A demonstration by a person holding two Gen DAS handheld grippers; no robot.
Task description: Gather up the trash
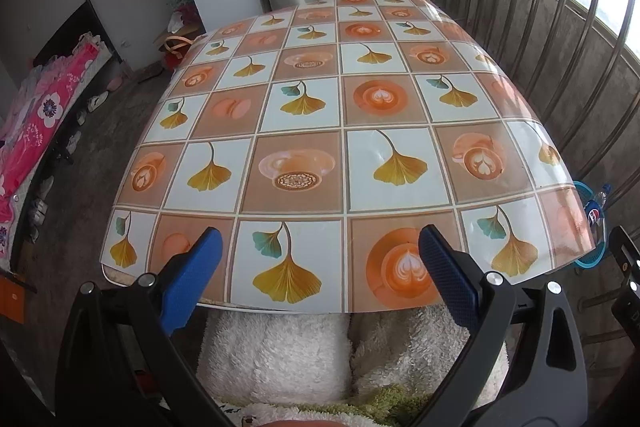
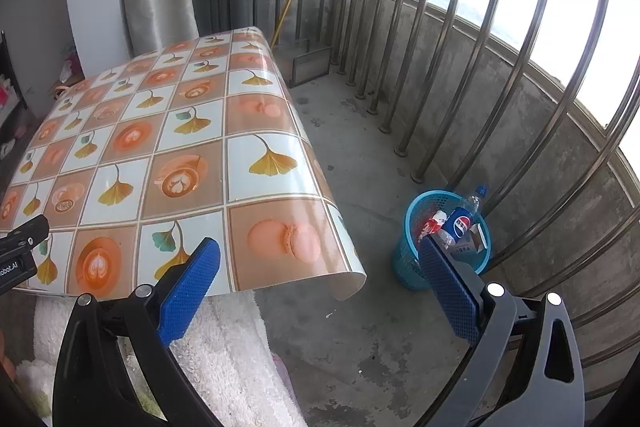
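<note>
A blue mesh wastebasket (image 2: pixel 408 267) stands on the concrete floor to the right of the table. It holds a Pepsi can (image 2: pixel 461 223), a clear plastic bottle (image 2: pixel 474 199), a red and white wrapper (image 2: pixel 434 223) and a small carton (image 2: pixel 474 239). My right gripper (image 2: pixel 320 255) is open and empty, held above the table's near right corner, left of the basket. My left gripper (image 1: pixel 320 247) is open and empty over the table's near edge. The basket's rim (image 1: pixel 592 261) shows at the right edge of the left wrist view.
The table (image 1: pixel 304 99) wears a glossy cloth printed with ginkgo leaves and coffee cups; its corner (image 2: pixel 352 283) hangs over. Metal railing bars (image 2: pixel 432 75) and a low concrete wall run along the right. White fluffy fabric (image 1: pixel 276 351) lies below the grippers. A bed (image 1: pixel 36 115) stands at the left.
</note>
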